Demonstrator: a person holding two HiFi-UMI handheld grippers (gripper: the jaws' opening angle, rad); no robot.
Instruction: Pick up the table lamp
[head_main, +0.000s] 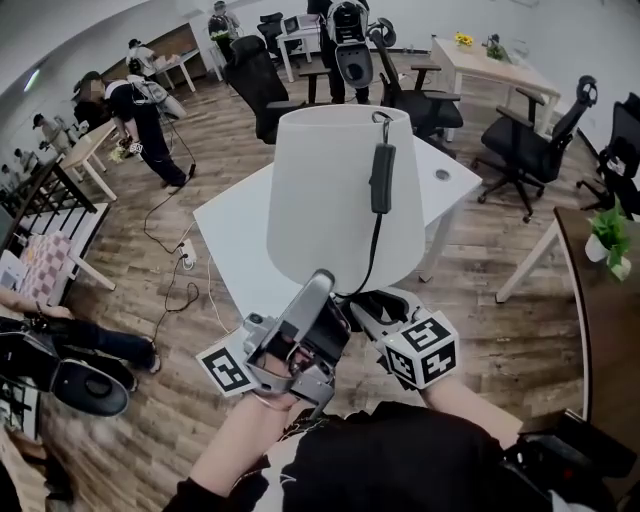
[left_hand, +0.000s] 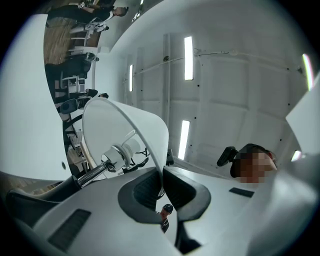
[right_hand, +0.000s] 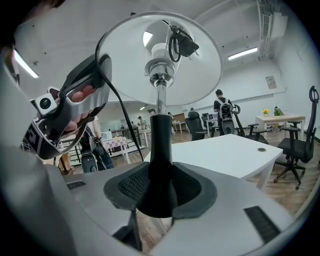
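The table lamp is off the table and held in front of me. Its white shade (head_main: 345, 195) fills the middle of the head view, with a black cord and switch (head_main: 381, 178) hanging down its side. My left gripper (head_main: 318, 288) is shut on the shade's lower rim (left_hand: 161, 172), which runs thin between its jaws. The bulb socket (left_hand: 119, 155) shows inside the shade. My right gripper (right_hand: 160, 192) is shut on the lamp's black stem (right_hand: 160, 150), below the chrome neck and the shade's underside (right_hand: 125, 65). The lamp's foot is hidden.
A white desk (head_main: 235, 235) stands under the lamp, and it also shows beyond the stem (right_hand: 235, 155). Black office chairs (head_main: 525, 145) ring it. A wooden table with a plant (head_main: 608, 240) is at the right. People stand at the far left (head_main: 140, 110). A cable lies on the floor (head_main: 175, 245).
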